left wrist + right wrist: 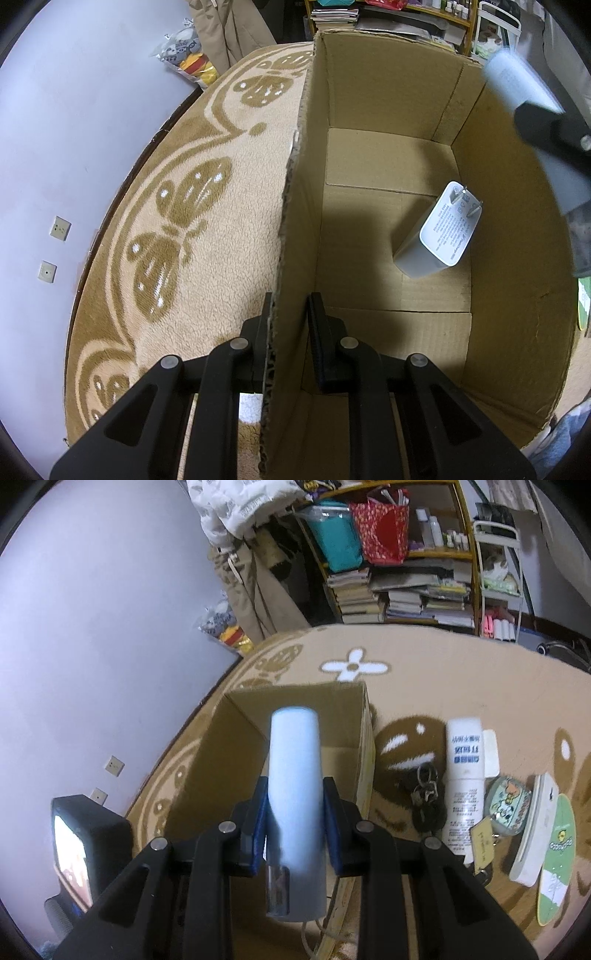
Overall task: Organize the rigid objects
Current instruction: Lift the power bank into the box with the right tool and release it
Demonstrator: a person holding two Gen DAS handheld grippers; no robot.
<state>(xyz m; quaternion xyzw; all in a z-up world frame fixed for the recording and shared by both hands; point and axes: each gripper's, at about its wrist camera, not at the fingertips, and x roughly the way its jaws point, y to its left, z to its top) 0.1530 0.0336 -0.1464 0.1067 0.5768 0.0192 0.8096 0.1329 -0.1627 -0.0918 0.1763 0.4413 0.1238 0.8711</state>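
The pale blue cylinder [293, 794] sits clamped between the jaws of the right gripper [293, 812], its long axis running forward along the fingers, far end aimed at the open cardboard box [343, 723] just ahead and below. The left gripper [290, 325] straddles the box's left wall, jaws closed onto the cardboard, steadying it. A white charger [439, 232] already lies on the box floor, right of centre. As I judge it, the right arm need only carry the cylinder forward over the rim and lower it beside the charger. A white bottle [463, 786], keys [426, 797] and other items wait on the rug [424, 664] to the right.
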